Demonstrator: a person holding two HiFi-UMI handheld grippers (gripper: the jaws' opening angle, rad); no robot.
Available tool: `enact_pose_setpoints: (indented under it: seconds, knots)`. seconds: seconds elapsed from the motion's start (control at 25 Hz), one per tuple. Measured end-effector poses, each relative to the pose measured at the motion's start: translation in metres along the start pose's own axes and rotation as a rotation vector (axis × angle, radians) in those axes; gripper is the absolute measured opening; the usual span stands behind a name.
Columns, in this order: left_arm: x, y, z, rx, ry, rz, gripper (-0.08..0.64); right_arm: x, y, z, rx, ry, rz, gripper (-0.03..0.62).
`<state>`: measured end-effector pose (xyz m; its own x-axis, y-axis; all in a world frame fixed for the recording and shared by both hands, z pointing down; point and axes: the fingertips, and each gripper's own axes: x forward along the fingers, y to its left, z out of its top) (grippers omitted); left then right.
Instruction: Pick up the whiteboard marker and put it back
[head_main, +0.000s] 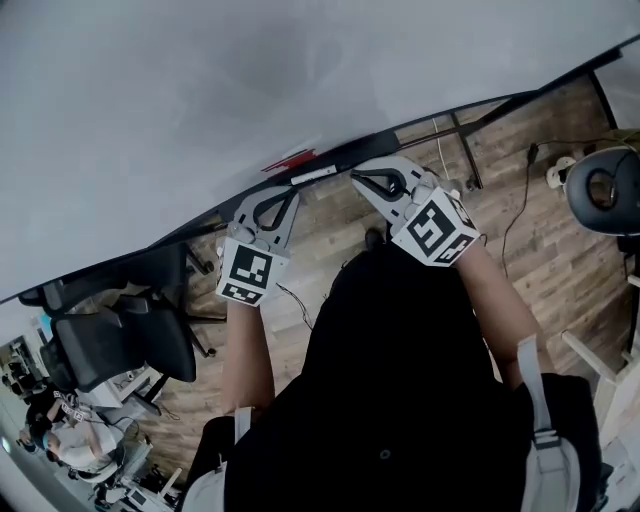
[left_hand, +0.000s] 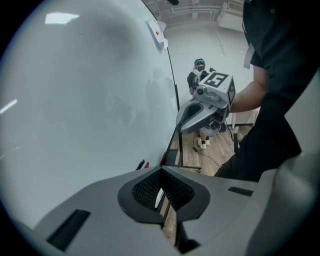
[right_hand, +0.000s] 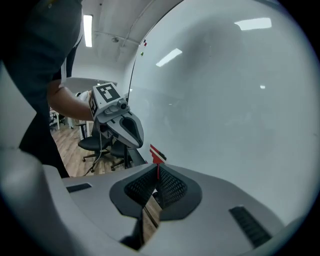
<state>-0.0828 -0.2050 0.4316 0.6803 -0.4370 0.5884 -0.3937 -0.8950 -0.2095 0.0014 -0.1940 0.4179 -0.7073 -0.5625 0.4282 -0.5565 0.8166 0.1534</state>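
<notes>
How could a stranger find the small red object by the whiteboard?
Find the large white whiteboard filling the upper head view. Follow its dark lower edge to just above the left gripper; the small red object sits there. It alone is red; the narrow strip beside it is white.

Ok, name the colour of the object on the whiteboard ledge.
The object is red; right gripper view.

Legible text: none found.
The left gripper (head_main: 274, 203) and right gripper (head_main: 372, 183) each carry a cube (head_main: 247, 272) with black-and-white square code patterns, no readable characters.
</notes>
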Motion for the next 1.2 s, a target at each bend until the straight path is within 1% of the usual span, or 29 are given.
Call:
enact_pose_setpoints:
  seconds: [0.2, 0.32, 0.48, 0.68, 0.76, 0.84, 0.96, 1.08, 1.2]
  knots:
    - [0.021, -0.002, -0.013, 0.123, 0.122, -0.019, 0.012, 0.012, -0.010, -0.012, -0.037, 0.057, -0.008, 0.019]
    - [0.031, 0.000, -0.023, 0.157, 0.177, -0.029, 0.012, 0.020, -0.012, -0.017, -0.058, 0.080, 0.000, 0.019]
    - [0.043, -0.002, -0.039, 0.193, 0.260, -0.050, 0.013, 0.022, -0.011, -0.018, -0.084, 0.085, 0.013, 0.020]
    - [0.056, 0.000, -0.047, 0.214, 0.321, -0.053, 0.016, 0.029, -0.015, -0.023, -0.071, 0.095, 0.013, 0.020]
    - [0.062, -0.003, -0.052, 0.232, 0.346, -0.061, 0.050, 0.032, -0.012, -0.026, -0.067, 0.096, 0.027, 0.020]
    - [0.065, -0.005, -0.057, 0.243, 0.366, -0.064, 0.057, 0.033, -0.009, -0.027, -0.060, 0.093, 0.035, 0.020]
    - [0.071, -0.006, -0.066, 0.250, 0.398, -0.073, 0.087, 0.032, -0.010, -0.029, -0.048, 0.086, 0.030, 0.020]
    - [0.079, -0.013, -0.072, 0.256, 0.420, -0.085, 0.089, 0.028, -0.013, -0.035, -0.038, 0.086, 0.024, 0.020]
    - [0.086, -0.014, -0.079, 0.248, 0.443, -0.080, 0.089, 0.026, -0.017, -0.039, 0.001, 0.086, 0.027, 0.020]
